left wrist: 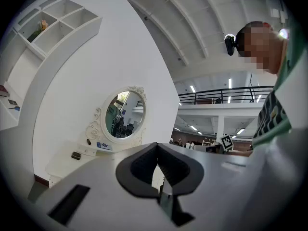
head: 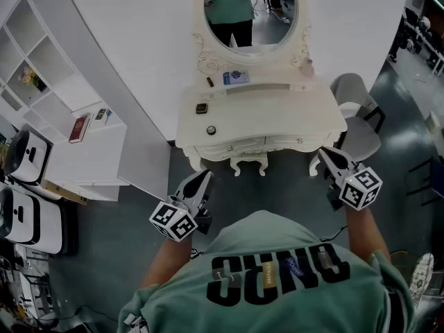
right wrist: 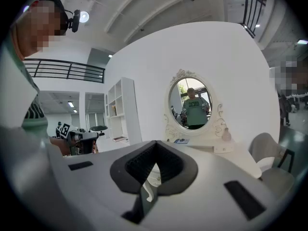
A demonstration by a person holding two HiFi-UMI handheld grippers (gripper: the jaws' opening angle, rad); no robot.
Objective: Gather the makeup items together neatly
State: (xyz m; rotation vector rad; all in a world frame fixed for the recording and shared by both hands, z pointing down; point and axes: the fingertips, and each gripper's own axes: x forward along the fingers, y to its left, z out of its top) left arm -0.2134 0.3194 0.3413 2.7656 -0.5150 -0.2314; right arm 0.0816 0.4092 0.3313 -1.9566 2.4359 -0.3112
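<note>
1. You are holding the left gripper [left wrist: 158, 153] with its jaws fully together, pads meeting and nothing between them. The right gripper [right wrist: 154, 150] is matching it, jaws pressed closed on nothing.
2. You are keeping both grippers roughly level and aimed at the counter [head: 277, 120], short of its front edge, one on each side of your body. That looks like a ready stance. Neither gripper is reaching for anything, and the jaws will need opening before any pickup.
3. The makeup is lying scattered, not gathered. A dark square compact [head: 201, 108] and a small round pot [head: 211, 130] are sitting on the left part of the counter top, near each other but apart.
4. The other pieces are resting on the raised ledge [head: 270, 87] under the oval mirror [head: 250, 9]. A small dark stick [head: 209, 82] and a flat blue pack [head: 236, 77] are lying at its left. A pale bottle [head: 306, 66] is standing at the far right end, well apart from everything else.
5. Since most pieces are sitting on the left, the left gripper is probably better placed to start there. The lone bottle falls more naturally to the right gripper. The bare middle of the counter looks like the sensible collecting spot.
6. A chair [head: 357, 116] is standing just beside the counter's right end, so the right arm is working with less room.
</note>
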